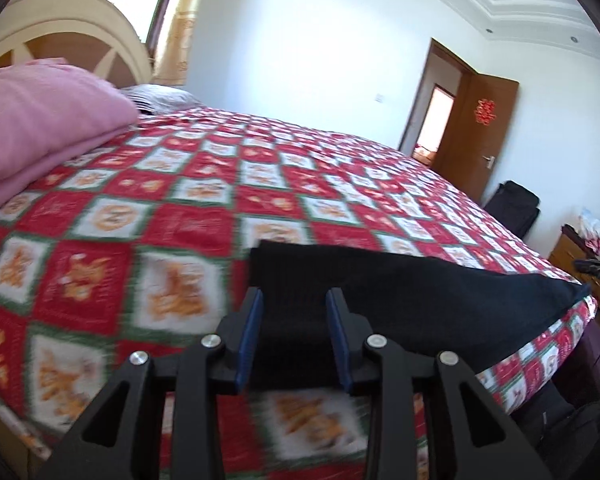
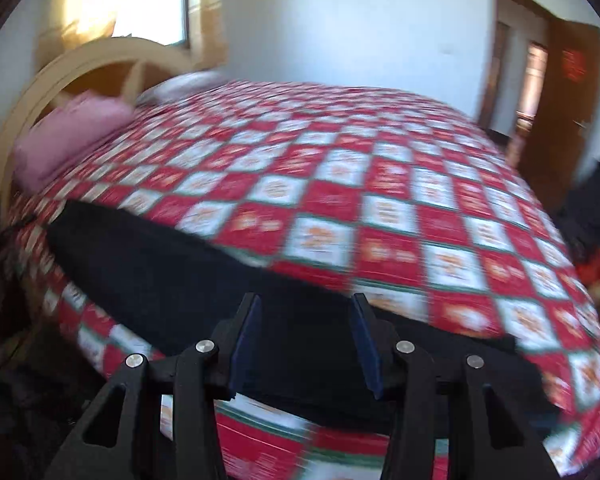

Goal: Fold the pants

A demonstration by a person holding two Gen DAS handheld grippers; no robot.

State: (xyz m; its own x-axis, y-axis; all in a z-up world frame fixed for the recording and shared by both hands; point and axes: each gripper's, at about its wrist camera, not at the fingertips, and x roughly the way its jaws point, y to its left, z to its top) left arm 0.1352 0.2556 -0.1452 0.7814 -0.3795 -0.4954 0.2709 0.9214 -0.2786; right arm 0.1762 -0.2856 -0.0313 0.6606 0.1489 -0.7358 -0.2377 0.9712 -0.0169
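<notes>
Black pants (image 1: pixel 420 300) lie flat in a long strip along the near edge of a bed with a red, white and green patterned cover (image 1: pixel 220 200). My left gripper (image 1: pixel 294 300) is open, its blue-padded fingers over one end of the pants. In the right wrist view the pants (image 2: pixel 160 264) stretch away to the left. My right gripper (image 2: pixel 306 304) is open, its fingers over the other end of the strip. Neither gripper holds cloth. Both views are blurred by motion.
A folded pink blanket (image 1: pixel 40 128) and a cream headboard (image 1: pixel 72 28) stand at the head of the bed. A brown door (image 1: pixel 480 136) is open on the far wall. A wooden cabinet with clutter (image 1: pixel 580 256) and dark bags stand beside the bed.
</notes>
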